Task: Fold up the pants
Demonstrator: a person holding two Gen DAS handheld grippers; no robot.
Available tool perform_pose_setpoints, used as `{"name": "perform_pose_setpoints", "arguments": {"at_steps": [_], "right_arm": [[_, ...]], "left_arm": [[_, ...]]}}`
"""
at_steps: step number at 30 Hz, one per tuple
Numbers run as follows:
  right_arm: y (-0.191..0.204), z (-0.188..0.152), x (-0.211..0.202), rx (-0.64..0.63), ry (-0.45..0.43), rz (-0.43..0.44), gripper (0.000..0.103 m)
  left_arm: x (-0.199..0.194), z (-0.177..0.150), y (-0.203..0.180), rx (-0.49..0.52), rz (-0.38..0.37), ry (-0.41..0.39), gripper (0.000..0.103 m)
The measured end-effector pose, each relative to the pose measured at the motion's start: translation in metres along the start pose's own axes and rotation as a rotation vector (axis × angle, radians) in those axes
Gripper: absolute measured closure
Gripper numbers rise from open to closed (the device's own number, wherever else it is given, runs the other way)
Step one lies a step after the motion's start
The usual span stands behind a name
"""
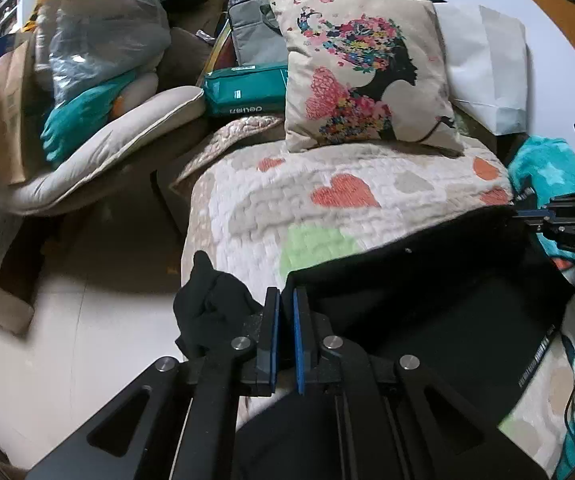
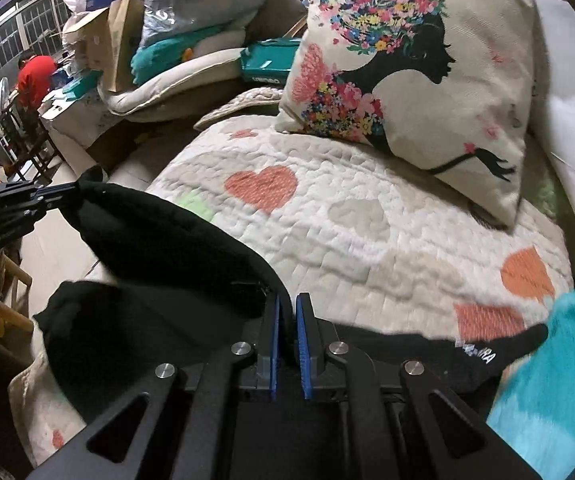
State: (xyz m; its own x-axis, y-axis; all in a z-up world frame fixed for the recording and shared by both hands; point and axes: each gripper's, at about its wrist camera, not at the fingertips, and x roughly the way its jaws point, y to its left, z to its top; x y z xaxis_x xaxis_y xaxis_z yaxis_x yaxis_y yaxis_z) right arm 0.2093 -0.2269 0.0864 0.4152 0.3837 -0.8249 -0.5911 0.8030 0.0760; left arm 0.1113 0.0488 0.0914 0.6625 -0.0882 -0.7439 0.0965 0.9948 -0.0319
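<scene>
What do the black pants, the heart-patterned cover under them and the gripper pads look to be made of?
Pants: soft matte knit, probably fleece or jersey; it drapes limply and looks fuzzy.
Cover: quilted fabric, likely cotton, with puffy stitched squares.
Pads: blue ribbed rubber or plastic; cannot tell which.

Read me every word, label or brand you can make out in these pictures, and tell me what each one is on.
"DAS": white letters on the right gripper, seen from the left wrist camera.
"deli": white brand on the green package, printed twice, once upside down.
"RA": end of white lettering on the black pants; the letters before it are blurred.
Print on the brown paper bag: too blurred to read.
</scene>
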Motion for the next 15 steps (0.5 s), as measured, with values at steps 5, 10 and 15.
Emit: {"name": "perform_pose_setpoints", "arguments": {"at_steps": [5, 10, 15], "right_arm": [[0.019, -0.037, -0.019, 0.009, 0.005, -0.003, 0.097], [0.037, -0.075, -0.028, 0.03, 0.026, 0.008, 0.097], [0.054, -0.104, -0.031, 0.033, 0.055, 0.008, 0.098]], "left_arm": [[-0.024, -0.039, -0.01, -0.027, -0.003, 0.003, 0.097], [-0.038, -0.074, -0.019, -0.035, 0.013, 0.028, 0.097], [-0.042, -0.103, -0.021, -0.068, 0.003, 0.065, 0.097]]}}
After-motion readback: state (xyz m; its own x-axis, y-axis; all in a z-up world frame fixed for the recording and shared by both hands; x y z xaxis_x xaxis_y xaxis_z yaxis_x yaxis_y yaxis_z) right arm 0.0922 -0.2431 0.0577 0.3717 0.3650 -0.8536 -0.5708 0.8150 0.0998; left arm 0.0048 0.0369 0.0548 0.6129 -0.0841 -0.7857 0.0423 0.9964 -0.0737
